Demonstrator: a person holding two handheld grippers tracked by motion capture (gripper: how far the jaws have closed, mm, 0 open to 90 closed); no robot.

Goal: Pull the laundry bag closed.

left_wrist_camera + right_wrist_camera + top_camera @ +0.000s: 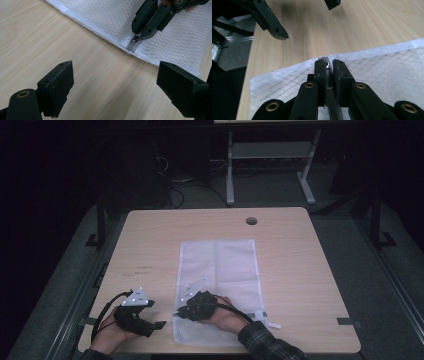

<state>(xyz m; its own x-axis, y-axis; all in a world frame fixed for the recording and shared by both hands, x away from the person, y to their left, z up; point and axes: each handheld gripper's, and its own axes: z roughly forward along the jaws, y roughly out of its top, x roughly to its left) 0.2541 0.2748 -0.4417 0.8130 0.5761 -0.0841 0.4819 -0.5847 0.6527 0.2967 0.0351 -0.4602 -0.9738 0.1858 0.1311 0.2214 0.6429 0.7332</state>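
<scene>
White mesh bag [218,285] flat on table [150,240], right gripper [327,65] jaws pinching zipper pull [135,40], left gripper [115,82] jaws spread.

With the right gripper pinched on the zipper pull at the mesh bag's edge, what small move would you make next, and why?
Probably bring the open left gripper onto the mesh bag beside the zipper pull. The right gripper already pinches the pull, and nothing pins the bag.

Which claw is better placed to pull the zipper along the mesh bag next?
Right. The right claw is already shut on the zipper pull at the mesh bag edge; the left claw is open over bare table.
</scene>
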